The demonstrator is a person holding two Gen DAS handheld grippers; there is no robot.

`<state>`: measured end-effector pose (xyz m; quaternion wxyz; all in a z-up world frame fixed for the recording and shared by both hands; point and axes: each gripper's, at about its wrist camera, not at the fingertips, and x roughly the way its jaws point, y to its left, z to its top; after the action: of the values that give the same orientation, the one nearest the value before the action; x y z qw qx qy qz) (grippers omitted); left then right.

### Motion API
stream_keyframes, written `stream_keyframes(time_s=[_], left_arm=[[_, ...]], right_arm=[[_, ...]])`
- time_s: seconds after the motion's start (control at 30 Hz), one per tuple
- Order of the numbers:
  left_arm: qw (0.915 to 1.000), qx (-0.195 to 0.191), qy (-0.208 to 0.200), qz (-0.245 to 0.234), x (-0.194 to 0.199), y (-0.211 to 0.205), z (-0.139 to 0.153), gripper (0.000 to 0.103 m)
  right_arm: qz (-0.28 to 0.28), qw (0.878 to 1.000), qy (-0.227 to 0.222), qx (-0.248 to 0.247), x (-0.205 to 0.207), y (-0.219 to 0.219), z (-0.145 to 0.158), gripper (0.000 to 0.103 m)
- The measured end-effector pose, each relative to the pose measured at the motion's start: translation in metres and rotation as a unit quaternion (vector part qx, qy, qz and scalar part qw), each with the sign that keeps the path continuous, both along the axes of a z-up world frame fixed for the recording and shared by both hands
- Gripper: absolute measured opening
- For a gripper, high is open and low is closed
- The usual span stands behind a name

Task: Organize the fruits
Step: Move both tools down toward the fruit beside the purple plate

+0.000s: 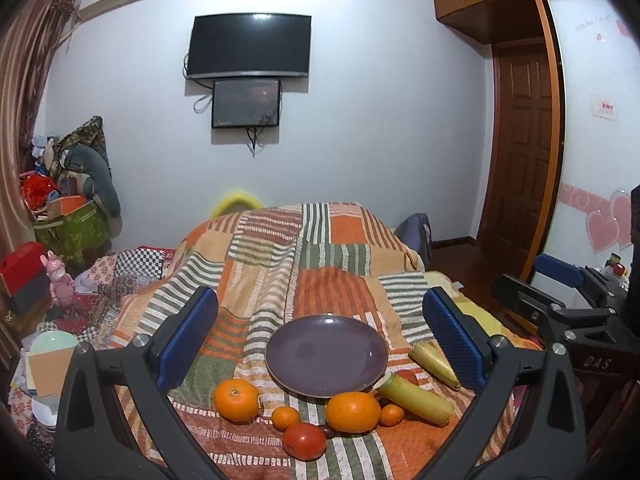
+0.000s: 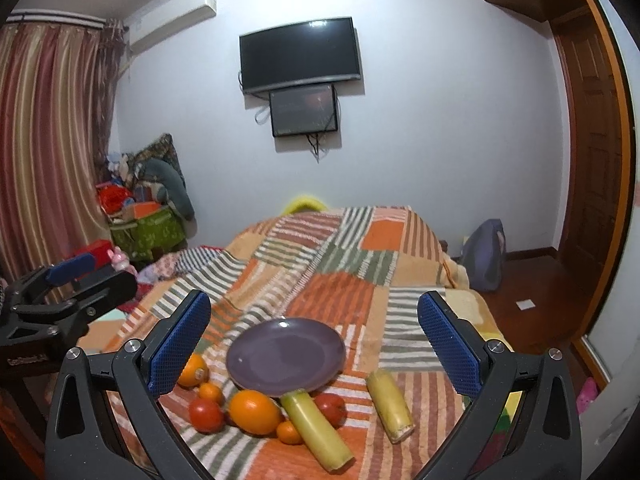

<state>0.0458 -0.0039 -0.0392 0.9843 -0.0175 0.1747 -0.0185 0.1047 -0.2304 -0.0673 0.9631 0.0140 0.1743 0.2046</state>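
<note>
Ahead of both wide-open, empty grippers, left and right, the fruits lay clustered along the near rim of a purple plate, apart from either gripper; a dark fruit behind the tomato was mostly hidden. Everything sat on a bed's striped patchwork blanket, facing a wall TV

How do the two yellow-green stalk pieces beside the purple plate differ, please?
The longer stalk touches the purple plate among the fruit; the shorter stalk lies apart on the blanket. The longer one looks thicker. Both are cut, pale yellow-green cylinders lying flat.
</note>
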Motion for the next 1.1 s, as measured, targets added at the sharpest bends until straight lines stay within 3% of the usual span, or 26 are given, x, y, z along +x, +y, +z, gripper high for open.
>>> stream_keyframes(time_s=[0.1,0.3,0.43,0.6,0.77,1.1], left_arm=[[0.9999,-0.002,0.016,0.001,0.010,0.001,-0.009,0.103],[0.9957,-0.047,0.077,-0.023,0.034,0.013,-0.032,0.103],[0.9917,-0.046,0.119,-0.015,0.050,0.016,-0.052,0.103],[0.9856,-0.026,0.166,-0.016,0.066,0.014,-0.083,0.103],[0.9775,-0.012,0.209,-0.028,0.075,0.011,-0.103,0.087],[0.9611,-0.028,0.266,-0.069,0.089,-0.002,-0.133,0.078]], right_arm=[[-0.001,1.000,0.017,-0.009,0.007,-0.002,-0.010,0.103],[0.013,0.998,0.054,-0.036,0.018,-0.002,-0.030,0.103],[0.025,0.994,0.082,-0.070,0.025,0.000,-0.049,0.103],[0.033,0.987,0.128,-0.093,0.036,-0.001,-0.073,0.093],[0.057,0.980,0.177,-0.076,0.048,0.001,-0.090,0.083],[0.100,0.959,0.256,-0.067,0.061,0.011,-0.125,0.066]])
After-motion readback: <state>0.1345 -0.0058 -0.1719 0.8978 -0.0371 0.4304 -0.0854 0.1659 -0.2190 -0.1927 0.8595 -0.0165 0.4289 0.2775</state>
